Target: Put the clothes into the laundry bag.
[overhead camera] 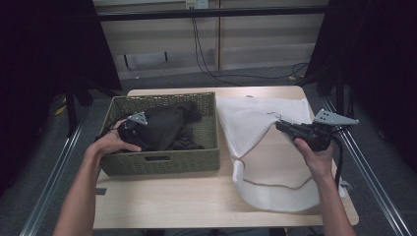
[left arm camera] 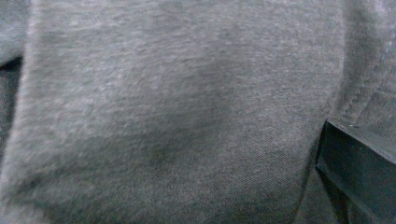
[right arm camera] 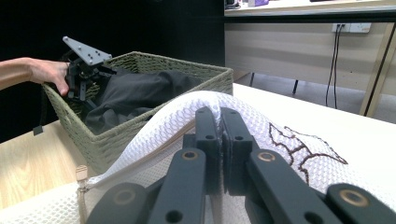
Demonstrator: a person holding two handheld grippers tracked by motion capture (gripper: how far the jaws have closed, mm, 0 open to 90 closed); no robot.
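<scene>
While the right claw pinches the white mesh bag on the counter, the left claw presses into dark clothing in the basket, its grip unclear; next, probably lifting the garment bagward.

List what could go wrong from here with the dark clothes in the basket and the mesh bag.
1. The right gripper pinches only a thin fold of the white mesh bag; a pull could slip it free or strain the mesh.
2. The left gripper is pressed into the dark garment, so it may catch too little cloth.
3. Lifting the garment could drag the woven basket along.
</scene>
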